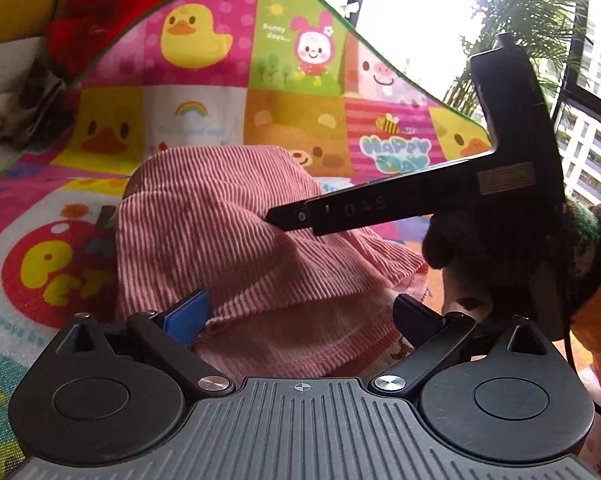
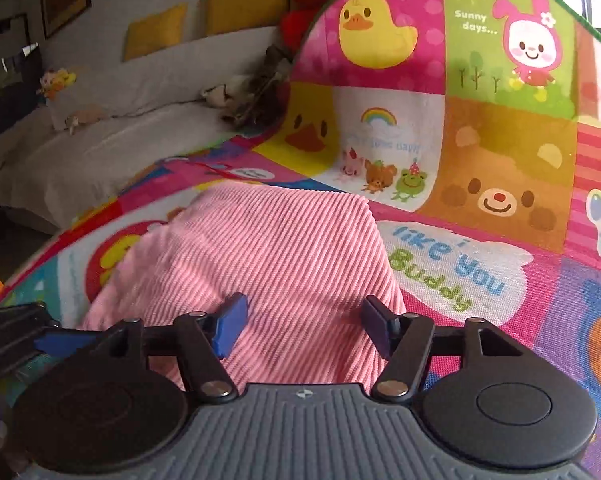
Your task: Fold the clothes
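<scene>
L wrist view: the pink-and-white ribbed corduroy garment [image 1: 236, 240] lies bunched on the bright cartoon-print patchwork play mat [image 1: 300, 120], straight ahead of the left gripper [image 1: 304, 316]. Its 2 fingers stand wide apart, w/ the garment's near hem, a doubled edge, lying betw. them. The blue pad on the left finger [image 1: 188, 316] sits right at the cloth, but I can't tell for sure it presses; looks like no grip. The right gripper [image 1: 272, 216] reaches in from the right side, held by a hand in a dark knit glove [image 1: 460, 248], tip over the garment's upper right part, jaws edge-on here, so hard to read.

R wrist view: same garment [image 2: 284, 248] lies directly ahead and under the right gripper [image 2: 304, 328], long axis running away from the tongs toward the mat's raised back panel. Jaws stand well open, nothing pinched, cloth below the gap. The left gripper's blue-tipped end [image 2: 60, 340] shows at the left edge.

Judgement: both tongs sit at the near end, L one closer to the hem, so the next fold likely goes from the near edge away. Free mat on the right (the "like you Buddy" patch [image 2: 452, 272]) and left; the upturned mat wall limits room at the far end. White sofa [image 2: 100, 140] is well apart.
</scene>
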